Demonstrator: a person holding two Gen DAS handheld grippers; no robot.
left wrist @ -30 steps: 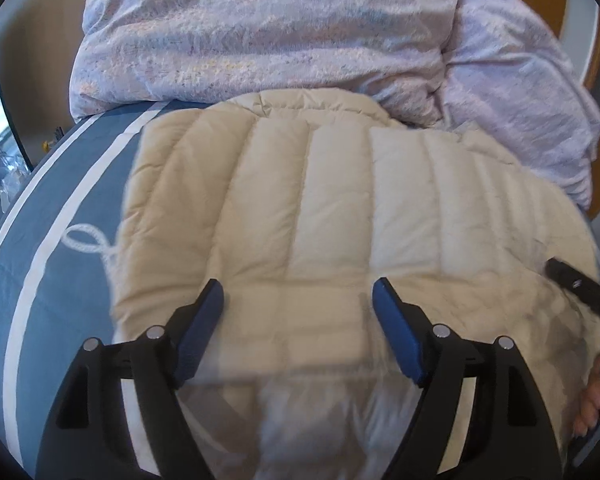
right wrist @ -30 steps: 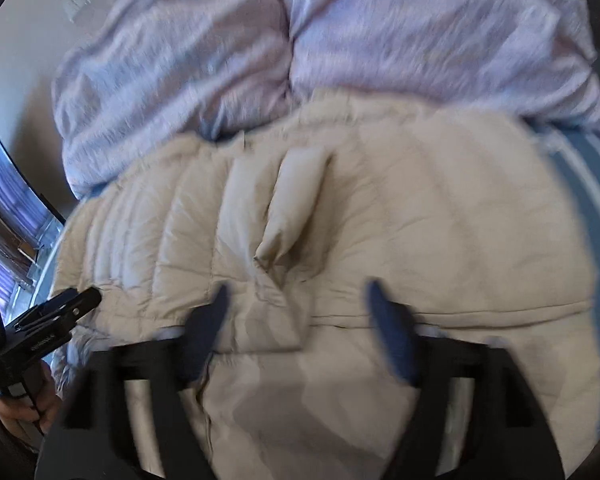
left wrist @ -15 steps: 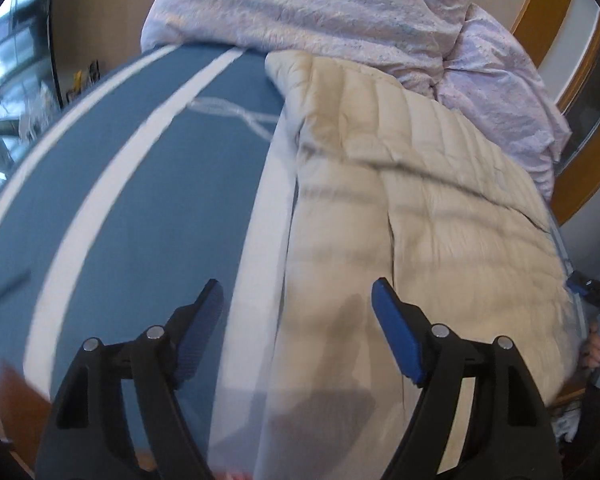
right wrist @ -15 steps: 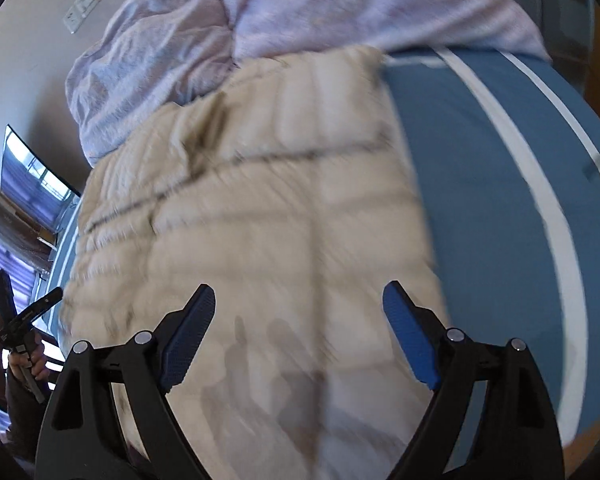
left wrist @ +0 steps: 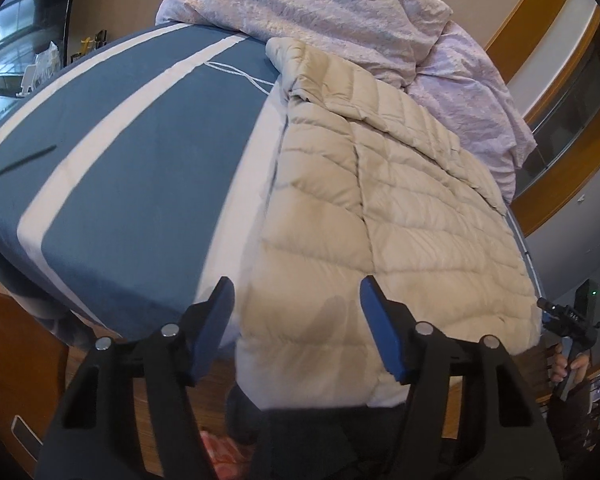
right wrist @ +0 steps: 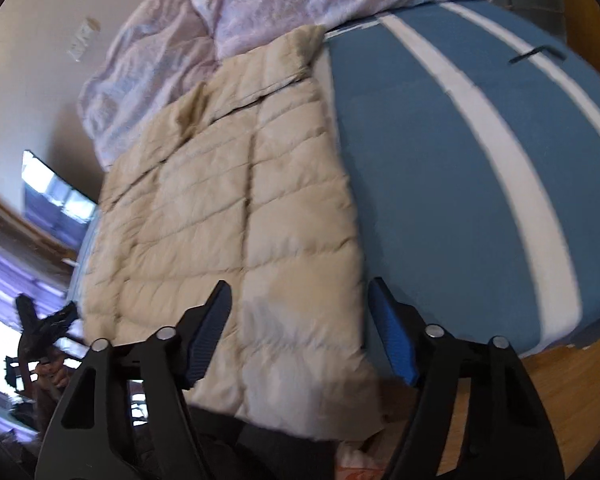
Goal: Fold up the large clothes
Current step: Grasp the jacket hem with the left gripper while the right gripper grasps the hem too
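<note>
Blue-and-white striped bed (left wrist: 132, 184) carries beige quilted jacket (left wrist: 384, 216), long axis running from near edge, where its hem overhangs, up to lilac duvet (left wrist: 320, 4). Left gripper (left wrist: 296, 328) hovers over jacket's near left corner, jaws apart, empty; right gripper (right wrist: 300, 328) over near right corner, likewise apart. Sleeves apparently already tucked; view blurred. Both equally near.

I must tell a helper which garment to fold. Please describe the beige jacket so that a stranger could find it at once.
Look at the bed with the blue sheet with white stripes. On it, below the crumpled lilac duvet, lies the beige quilted down jacket, its hem over the bed's edge. Only it has puffy stitched rows.
</note>
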